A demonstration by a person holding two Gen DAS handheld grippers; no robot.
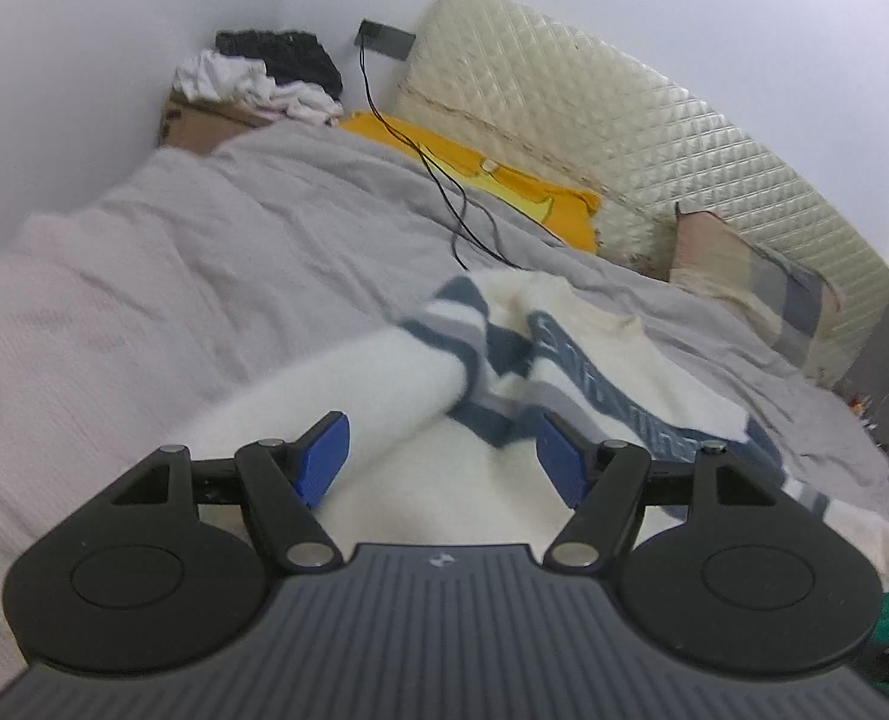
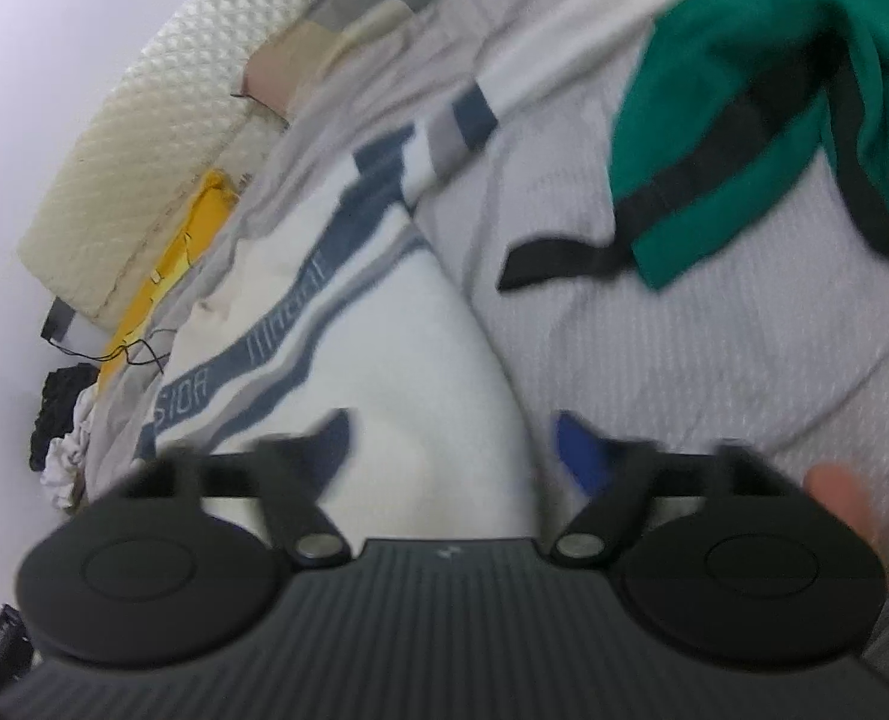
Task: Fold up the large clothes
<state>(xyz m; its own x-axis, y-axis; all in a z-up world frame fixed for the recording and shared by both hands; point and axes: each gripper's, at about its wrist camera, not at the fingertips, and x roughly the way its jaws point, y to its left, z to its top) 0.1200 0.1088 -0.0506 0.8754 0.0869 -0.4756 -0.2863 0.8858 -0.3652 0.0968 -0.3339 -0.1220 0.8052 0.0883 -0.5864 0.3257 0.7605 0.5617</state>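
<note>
1. Grey bedding (image 1: 234, 228) covers the bed you are working on, with a pale wall behind it; your left gripper (image 1: 441, 459) looks along the bed toward the headboard.
2. Left jaws stand apart. The white fabric of the sweater (image 1: 594, 354) lies below and between the blue pads, but neither pad presses on it; nothing is gripped.
3. Right gripper (image 2: 450, 450) is blurred, yet its jaws show a wide gap over the sweater's (image 2: 384, 360) white body, holding nothing.
4. From the left gripper the sweater runs from 6 o'clock up toward 1 o'clock, its navy-striped band crossing at mid-length. A sleeve (image 1: 354, 372) lies doubled across the body at 11 o'clock.
5. From the right gripper the sweater's long axis runs 6 to 11 o'clock; its right edge passes between the jaws.
6. Judgement: both grippers sit at the near end, so the next fold likely carries this end toward the far one.
7. Farther out: a green garment (image 2: 744, 90) at 1 o'clock of the right view, a yellow cloth (image 1: 504, 180) and a quilted headboard (image 1: 624, 120) beyond.
</note>
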